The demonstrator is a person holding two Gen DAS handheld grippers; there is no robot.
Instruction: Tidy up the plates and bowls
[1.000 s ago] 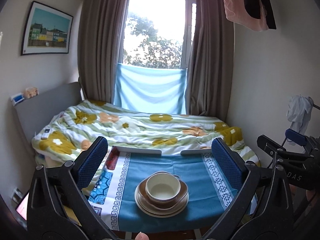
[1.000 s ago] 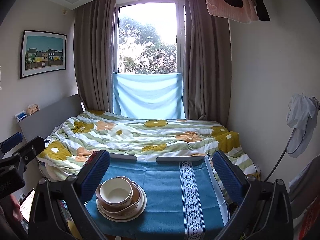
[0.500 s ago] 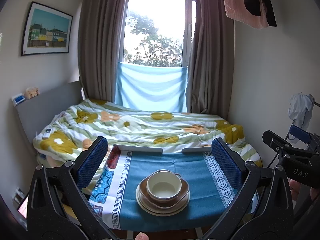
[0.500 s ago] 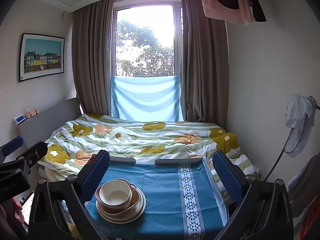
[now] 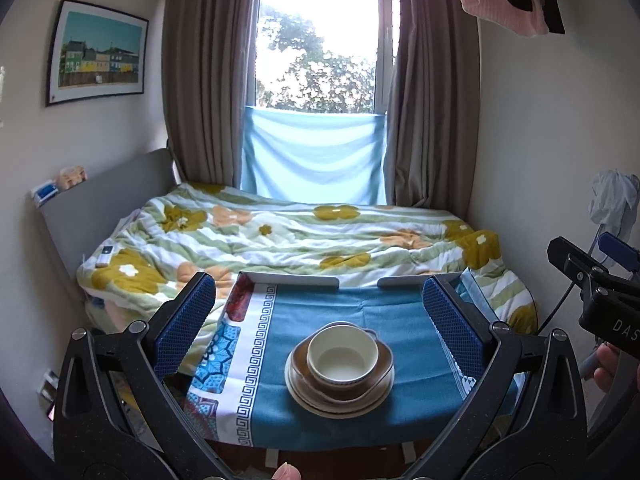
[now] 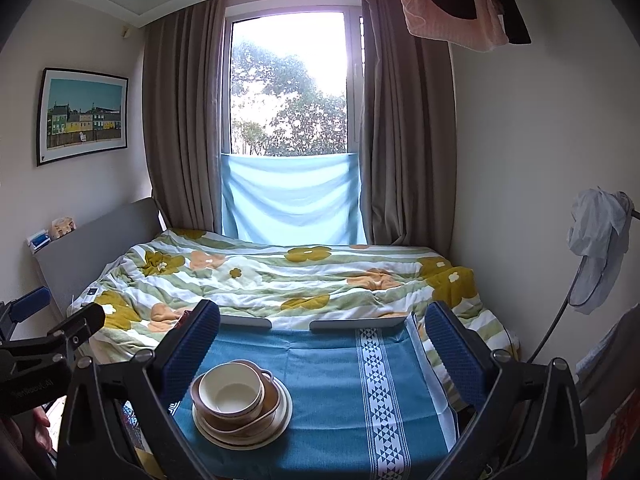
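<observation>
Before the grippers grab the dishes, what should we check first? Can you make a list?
1. Left gripper open wide: ok.
2. Right gripper open wide: ok.
3. Both grippers carrying nothing: ok.
4. White bowl sits on top of the stack, easy to take first: ok.
5. White bowl looks empty: ok.
6. How many plates lie under the brown dish: cannot tell.
</observation>
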